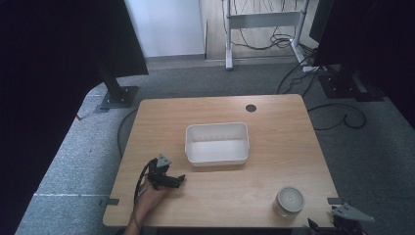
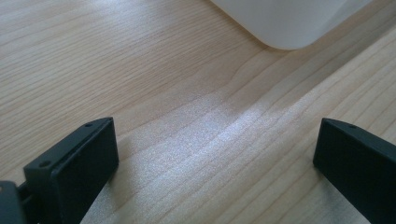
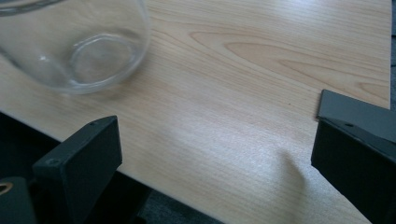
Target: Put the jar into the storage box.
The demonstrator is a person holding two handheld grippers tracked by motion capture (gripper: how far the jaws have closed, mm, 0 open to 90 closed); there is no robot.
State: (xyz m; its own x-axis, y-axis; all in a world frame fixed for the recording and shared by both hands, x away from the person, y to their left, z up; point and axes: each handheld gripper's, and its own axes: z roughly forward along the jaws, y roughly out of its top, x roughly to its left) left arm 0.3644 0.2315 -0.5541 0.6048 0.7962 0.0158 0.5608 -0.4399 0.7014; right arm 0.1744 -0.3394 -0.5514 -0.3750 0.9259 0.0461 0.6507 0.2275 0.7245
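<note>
A white rectangular bin (image 1: 217, 142) stands empty in the middle of the wooden table (image 1: 274, 127). A clear glass jar (image 1: 289, 201) with a pale lid sits near the front right corner; its glass base (image 3: 79, 46) fills the upper left of the right gripper view. My left gripper (image 1: 179, 180) rests low over the front left of the table, held by a hand, open with bare wood between its jaws (image 2: 215, 154); the bin's corner (image 2: 289, 23) lies ahead of it. My right gripper (image 1: 337, 223) hovers at the table's front right corner, open and empty (image 3: 215, 163), just right of the jar.
A round cable hole (image 1: 251, 107) marks the table's far side. A metal bracket (image 3: 355, 112) caps the table's corner by the right gripper. Dark panels, stands and cables (image 1: 342, 117) surround the table on the grey carpet.
</note>
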